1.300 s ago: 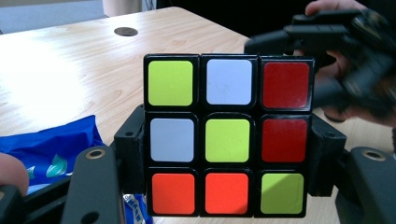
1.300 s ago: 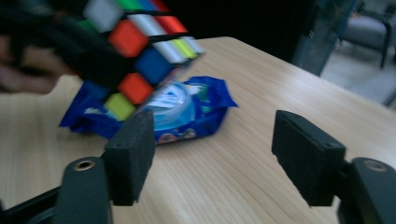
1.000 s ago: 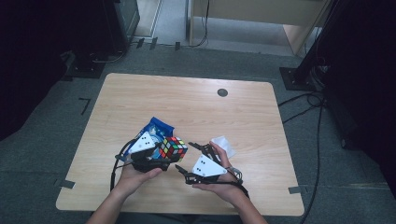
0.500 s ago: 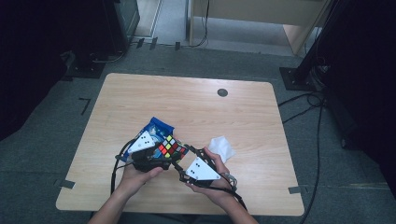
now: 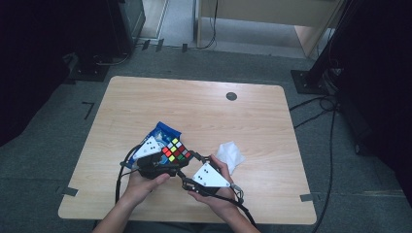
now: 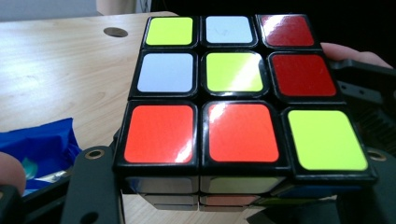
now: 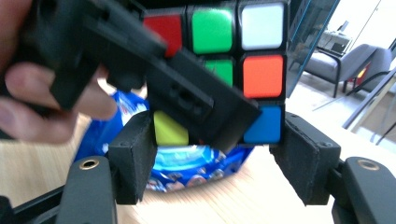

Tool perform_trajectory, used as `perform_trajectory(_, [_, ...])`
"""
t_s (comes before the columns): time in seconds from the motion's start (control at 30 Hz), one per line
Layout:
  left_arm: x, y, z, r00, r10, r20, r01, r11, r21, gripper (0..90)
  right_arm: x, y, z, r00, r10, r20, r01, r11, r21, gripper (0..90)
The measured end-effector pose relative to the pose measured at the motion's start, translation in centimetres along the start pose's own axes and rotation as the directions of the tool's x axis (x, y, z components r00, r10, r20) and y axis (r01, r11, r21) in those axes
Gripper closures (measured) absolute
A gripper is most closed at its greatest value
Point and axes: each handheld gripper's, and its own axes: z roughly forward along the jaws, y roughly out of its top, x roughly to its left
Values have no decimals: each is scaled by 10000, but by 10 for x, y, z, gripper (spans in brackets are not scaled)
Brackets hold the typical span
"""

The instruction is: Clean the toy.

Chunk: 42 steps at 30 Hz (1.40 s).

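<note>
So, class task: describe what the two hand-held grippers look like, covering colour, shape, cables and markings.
Both are black. The left gripper and right gripper each carry a pale grey three-cornered plate with small dark dots on top. A black cable trails from each. The right gripper's jaws end in thick black block pads, with brass-ringed screw holes below. The forearms are bare.

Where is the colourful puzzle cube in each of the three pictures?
High view: the puzzle cube sits low and left of centre, above the hands.
Left gripper view: the cube is big in the middle.
Right gripper view: it is at top centre.
Shared landmark: the blue packet beside it.
</note>
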Motion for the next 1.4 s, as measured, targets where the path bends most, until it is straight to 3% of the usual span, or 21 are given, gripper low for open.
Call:
perform_trajectory(0.1, [2,1,-3,9999,-82,62,82,10000,-44,335,0,-3,0,9978,-664,62,661,9970,411,336])
perform_trajectory(0.2, [5,1,-4,9997,-200,132,200,9998,-10,336,-5,-10,-1,9892,-1437,284,1408,9864,846,407])
perform_trajectory(0.3, [6,0,-2,9990,-235,392,226,9995,233,335,-11,-10,-3,9902,-1288,533,1247,9894,738,441])
perform_trajectory(0.47, [2,0,1,9989,-132,454,122,9996,241,335,-6,-5,-4,9824,-1843,300,1826,9819,506,537])
perform_trajectory(0.53, [2,-1,1,9991,-91,410,81,9996,256,335,-4,-4,-4,9888,-1465,287,1444,9874,649,548])
perform_trajectory(0.63, [0,-2,3,9998,40,203,-46,9996,285,334,-4,-3,-4,9997,-194,143,180,9956,915,596])
perform_trajectory(0.7, [-1,-2,4,9999,123,97,-126,9995,302,334,-3,-3,-4,9976,676,156,-690,9908,1162,622])
perform_trajectory(0.8, [0,-2,3,9999,15,149,-18,9998,187,334,-3,-1,-4,9911,1333,-59,-1315,9834,1252,623])
perform_trajectory(0.87, [1,-2,1,9999,-4,165,1,9999,156,334,-4,0,-5,9897,1409,-268,-1370,9839,1147,619])
perform_trajectory(1.0, [4,-2,0,9999,45,-123,-43,9998,176,335,-10,0,-7,9933,883,-745,-790,9896,1199,544])
perform_trajectory(1.13, [12,-3,-4,9994,-184,-278,188,9997,149,336,-37,-9,-11,9971,666,-365,-590,9818,1808,496])
perform_trajectory(1.17, [13,-3,-4,9994,-211,-274,215,9997,143,335,-46,-13,-13,9990,446,-78,-421,9780,2042,489])
perform_trajectory(1.23, [14,-3,-5,9994,-155,-307,160,9998,149,336,-66,-22,-16,9969,667,429,-756,9629,2590,484])
perform_trajectory(1.4, [14,-3,-3,9995,-88,-291,93,9998,200,336,-105,-46,-18,9754,1396,1706,-1905,9231,3341,481])
